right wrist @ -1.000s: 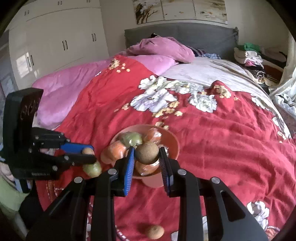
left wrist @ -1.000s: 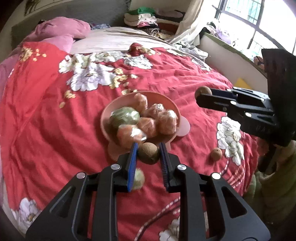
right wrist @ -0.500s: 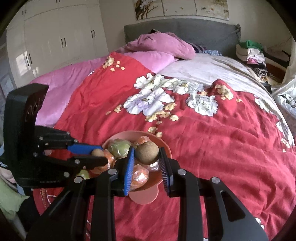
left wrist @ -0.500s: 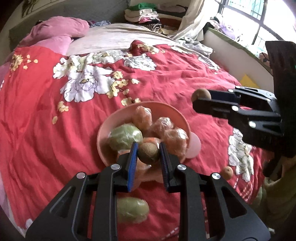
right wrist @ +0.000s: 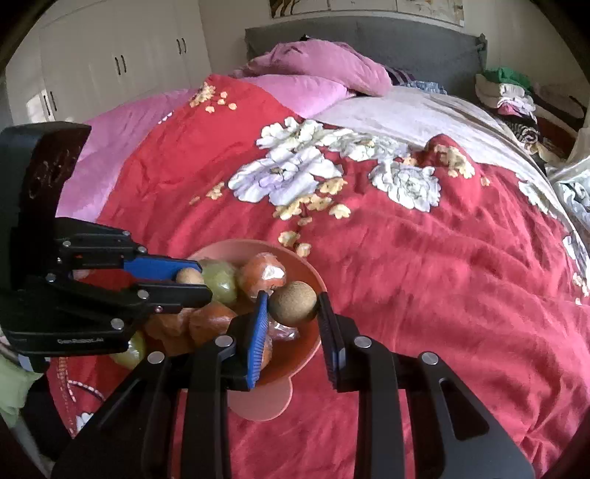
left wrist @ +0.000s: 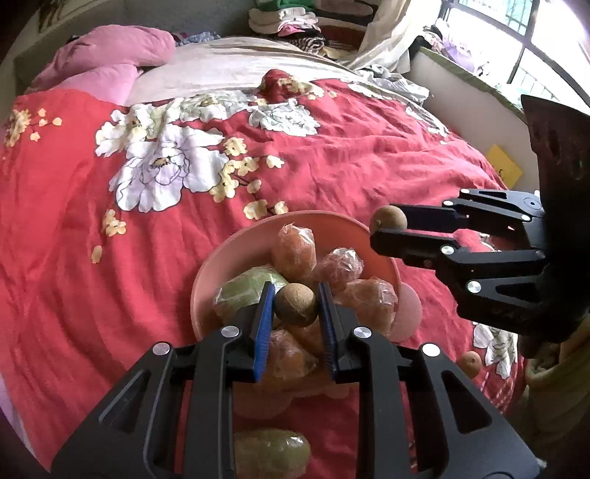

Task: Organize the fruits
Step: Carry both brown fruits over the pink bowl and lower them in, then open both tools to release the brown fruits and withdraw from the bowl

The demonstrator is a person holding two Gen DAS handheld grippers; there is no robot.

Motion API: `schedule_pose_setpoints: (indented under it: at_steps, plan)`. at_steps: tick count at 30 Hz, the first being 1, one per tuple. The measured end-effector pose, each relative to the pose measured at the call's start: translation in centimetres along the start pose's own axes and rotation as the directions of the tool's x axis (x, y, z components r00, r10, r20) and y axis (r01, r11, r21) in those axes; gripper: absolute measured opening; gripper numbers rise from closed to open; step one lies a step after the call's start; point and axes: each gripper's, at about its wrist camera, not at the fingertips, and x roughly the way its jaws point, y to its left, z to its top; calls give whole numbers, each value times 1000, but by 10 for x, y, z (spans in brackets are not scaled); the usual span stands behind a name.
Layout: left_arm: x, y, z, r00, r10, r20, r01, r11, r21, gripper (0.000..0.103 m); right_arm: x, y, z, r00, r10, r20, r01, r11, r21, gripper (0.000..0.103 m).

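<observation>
A pink bowl (left wrist: pixel 236 250) on the red flowered bedspread holds several wrapped orange fruits (left wrist: pixel 295 250) and a wrapped green one (left wrist: pixel 243 291). My left gripper (left wrist: pixel 295 306) is shut on a small round brown fruit (left wrist: pixel 295 304), held just over the bowl's near side. My right gripper (right wrist: pixel 293 304) is shut on a second brown fruit (right wrist: pixel 293 302) above the bowl's (right wrist: pixel 313 280) right rim. In the left wrist view that right gripper (left wrist: pixel 387 228) comes in from the right with its fruit (left wrist: pixel 389 219) over the bowl's far rim. The left gripper (right wrist: pixel 191 278) shows at the left in the right wrist view.
A wrapped green fruit (left wrist: pixel 273 453) lies on the bedspread in front of the bowl, and another brown fruit (left wrist: pixel 470 363) lies to its right. Pink pillows (right wrist: pixel 324 66) and a grey headboard (right wrist: pixel 368 33) are at the far end. Folded clothes (right wrist: pixel 505 92) sit at the far right.
Both grippers have moved forward and a little down with their brown fruits, from in front of the bowl to over it. Their jaws have stayed shut.
</observation>
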Motion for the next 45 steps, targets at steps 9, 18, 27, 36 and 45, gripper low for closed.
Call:
schedule_pose_setpoints:
  at_steps: [9, 18, 27, 36, 45]
  plan:
    - [5, 0, -1, 1000, -9, 0, 9, 1000, -7, 16, 8, 0, -4, 1000, -2, -19, 1, 1000, -12, 26]
    - [4, 0, -1, 1000, -10, 2, 10, 1000, -8, 17, 14, 4, -6, 999, -5, -41, 4, 1000, -30, 26]
    - [2, 0, -1, 1000, -12, 8, 13, 1000, -9, 17, 15, 5, -8, 999, -2, -51, 0, 1000, -26, 33]
    - [-1, 2, 0, 1000, -11, 12, 11, 1000, -15, 17, 8, 2, -8, 999, -5, -34, 5, 1000, -7, 47]
    - [-2, 3, -1, 1000, -4, 14, 5, 1000, -20, 26, -10, -5, -15, 1000, -9, 6, 8, 999, 37, 67]
